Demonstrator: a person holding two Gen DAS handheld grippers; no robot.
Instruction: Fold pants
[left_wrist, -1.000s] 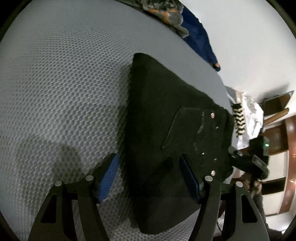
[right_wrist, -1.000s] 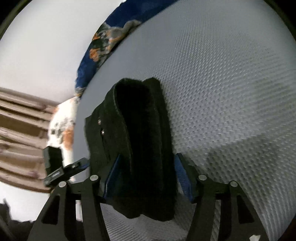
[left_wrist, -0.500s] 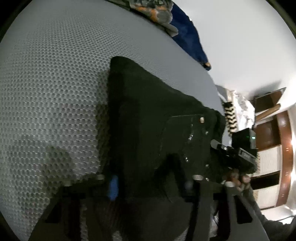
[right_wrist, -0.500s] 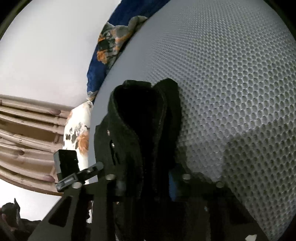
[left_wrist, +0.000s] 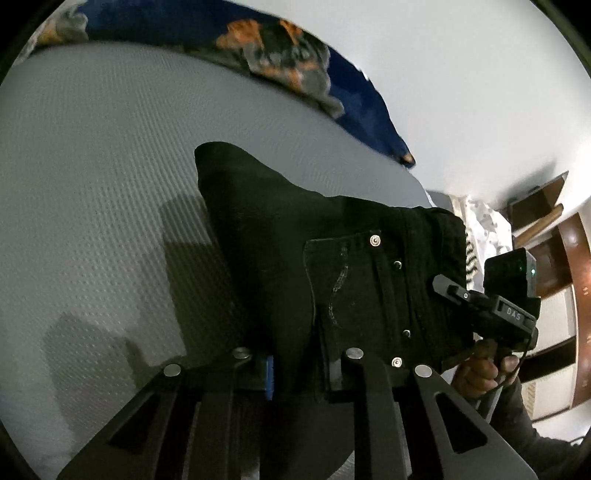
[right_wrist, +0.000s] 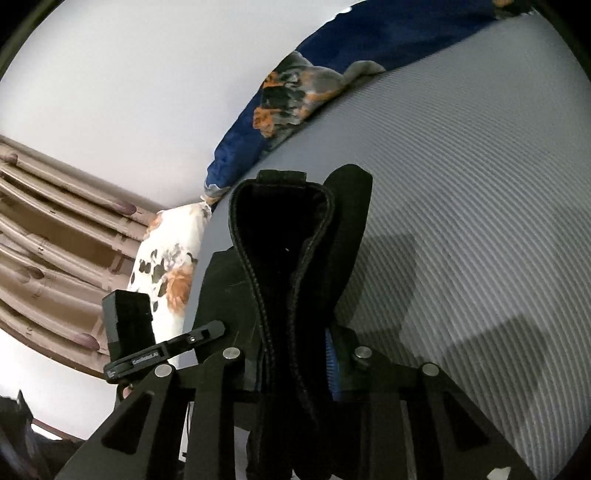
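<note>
Folded black pants (left_wrist: 295, 240) with a riveted back pocket (left_wrist: 347, 280) hang over the grey mattress (left_wrist: 92, 166). My left gripper (left_wrist: 299, 365) has its jaws closing, and its pads press the near edge of the pants. In the right wrist view the pants (right_wrist: 280, 236) show as a bundle with a stitched seam. My right gripper (right_wrist: 291, 354) is also closing its jaws, with the bundle pinched between them; a blue pad (right_wrist: 330, 362) shows on the right side. The far corner of the pants still lies near the mattress.
A blue patterned blanket (left_wrist: 277, 48) lies along the mattress's far edge by the white wall. A floral pillow (right_wrist: 166, 266) and a brown ribbed headboard (right_wrist: 48, 221) stand at the left. A hand (left_wrist: 480, 369) holds the other tool; wooden furniture (left_wrist: 569, 258) is behind.
Both grippers went from open around the pants to closed on them. The pants have come up off the mattress, and both views have swung up toward the wall.
</note>
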